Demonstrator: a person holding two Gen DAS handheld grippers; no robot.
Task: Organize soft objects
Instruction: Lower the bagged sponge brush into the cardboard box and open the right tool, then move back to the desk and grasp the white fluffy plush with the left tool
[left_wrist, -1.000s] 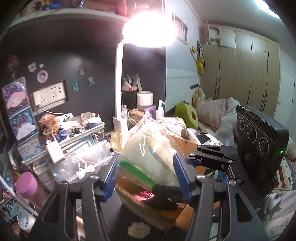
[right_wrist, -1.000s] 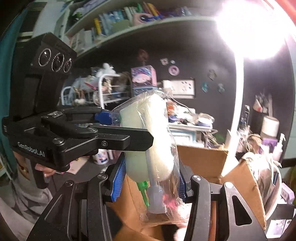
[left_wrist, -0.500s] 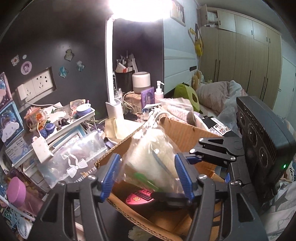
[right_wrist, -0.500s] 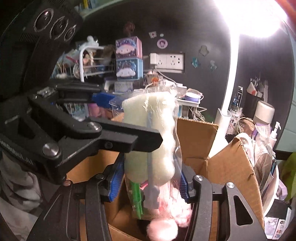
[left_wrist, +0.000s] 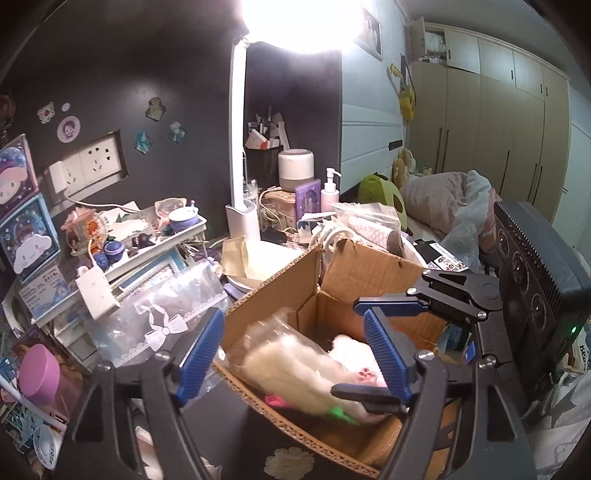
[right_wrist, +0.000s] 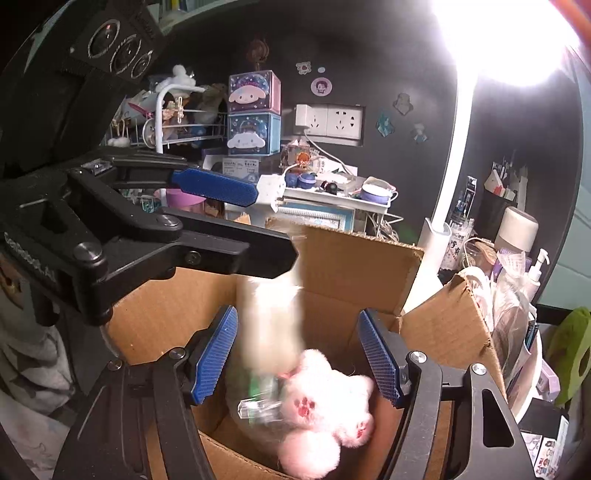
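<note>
Both claws spread, nothing pinched. Left claw (left_wrist: 295, 354) and right claw (right_wrist: 295, 354) both sit over the open cardboard box (left_wrist: 369, 273), blue pads clear on either side of the contents.

Bagged fluffy cream item (left_wrist: 291, 373) is inside the box, motion-blurred in both views, so can't tell if it's resting or mid-drop. In the right wrist view it reads as a pale upright streak (right_wrist: 269, 325) between the pads, touching neither. Green and pink bits show at its lower end.

White-pink plush with paw prints (right_wrist: 325, 410) also in the box, just beside the bag, toward the near wall of the box.

Box flaps up; far flap (right_wrist: 354, 266) upright, right flap (right_wrist: 447, 325) tilted outward.

Around the box on the desk: white lamp stem (left_wrist: 238, 147) behind the far-left corner of the box, clear bow-print pouch (left_wrist: 162, 317) just left of it, pink jar (left_wrist: 38, 373) at the desk's left edge, pump bottle (left_wrist: 330, 188) and white canister (left_wrist: 295, 168) toward the back. Bed with bedding (left_wrist: 443, 199) at right.
</note>
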